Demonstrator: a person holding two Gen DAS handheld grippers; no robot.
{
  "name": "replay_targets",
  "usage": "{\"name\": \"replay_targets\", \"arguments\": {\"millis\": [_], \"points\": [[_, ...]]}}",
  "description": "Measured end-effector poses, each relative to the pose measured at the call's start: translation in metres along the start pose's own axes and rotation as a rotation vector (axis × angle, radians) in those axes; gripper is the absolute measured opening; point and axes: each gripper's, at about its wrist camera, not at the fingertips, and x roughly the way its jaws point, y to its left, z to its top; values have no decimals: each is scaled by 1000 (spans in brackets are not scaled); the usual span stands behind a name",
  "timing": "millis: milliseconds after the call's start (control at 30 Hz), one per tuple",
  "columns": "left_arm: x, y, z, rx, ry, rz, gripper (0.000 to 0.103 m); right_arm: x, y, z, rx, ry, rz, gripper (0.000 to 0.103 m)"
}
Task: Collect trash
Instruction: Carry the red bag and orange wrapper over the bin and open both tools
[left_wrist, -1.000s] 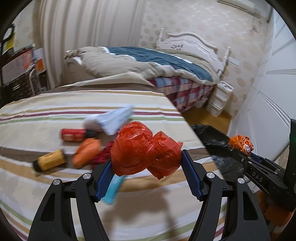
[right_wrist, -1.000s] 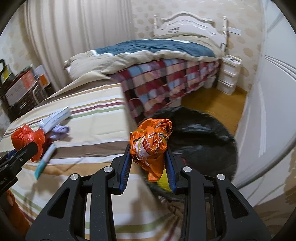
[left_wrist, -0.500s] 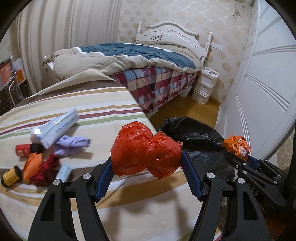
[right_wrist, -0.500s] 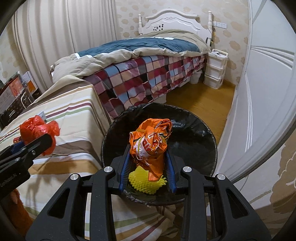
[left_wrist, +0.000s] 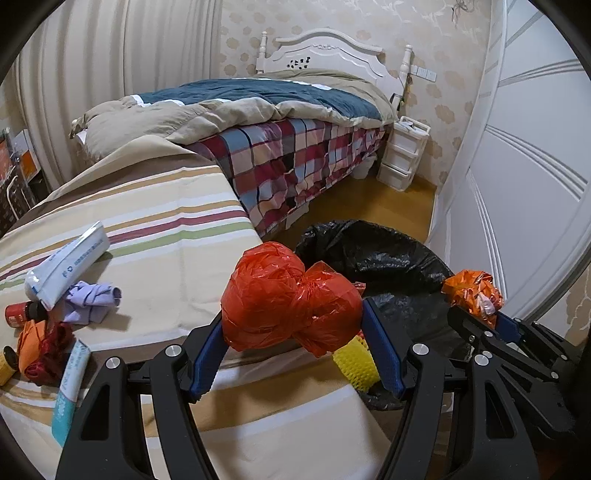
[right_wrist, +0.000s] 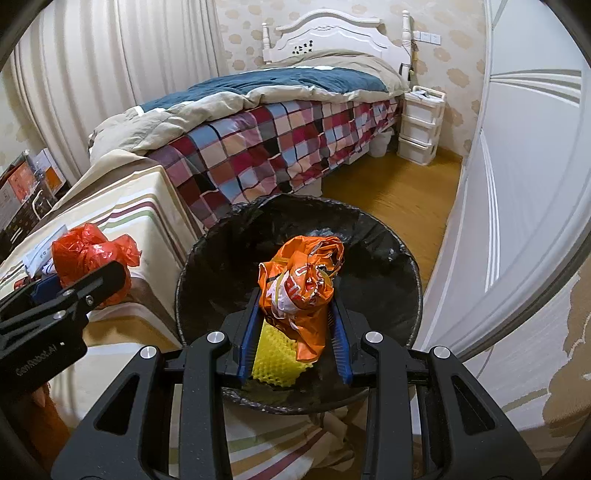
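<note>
My left gripper (left_wrist: 291, 325) is shut on a crumpled red plastic bag (left_wrist: 288, 299) and holds it over the edge of the striped table, beside the bin. It also shows in the right wrist view (right_wrist: 88, 254). My right gripper (right_wrist: 295, 295) is shut on a crumpled orange snack wrapper (right_wrist: 301, 280) and holds it above the black-lined trash bin (right_wrist: 369, 236). A yellow foam net (right_wrist: 275, 356) lies inside the bin. The wrapper also shows in the left wrist view (left_wrist: 472, 291).
On the striped tablecloth (left_wrist: 166, 229) lie a white packet (left_wrist: 70, 266), a purple crumpled rag (left_wrist: 90, 301), a red small bottle (left_wrist: 18, 314), orange and dark red wrappers (left_wrist: 40, 347) and a light blue packet (left_wrist: 70, 376). A bed (right_wrist: 277, 122), white drawers (right_wrist: 421, 125) and a white door (right_wrist: 524, 184) surround the bin.
Both grippers have swung right from over the table toward the bin, each still holding its trash. The right gripper now hangs over the bin's opening.
</note>
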Motion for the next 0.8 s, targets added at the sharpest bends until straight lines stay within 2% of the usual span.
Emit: {"name": "replay_targets", "arguments": {"millis": [400, 567, 633, 667, 800], "points": [[13, -12, 5, 31, 17, 10, 69, 11, -9, 1, 24, 8, -22, 34], [15, -13, 6, 32, 14, 17, 78, 13, -12, 1, 32, 9, -27, 35], [15, -14, 6, 33, 10, 19, 80, 14, -11, 0, 31, 9, -31, 39], [16, -15, 5, 36, 10, 22, 82, 14, -11, 0, 32, 7, -34, 46], [15, -16, 6, 39, 5, 21, 83, 11, -12, 0, 34, -6, -46, 51]]}}
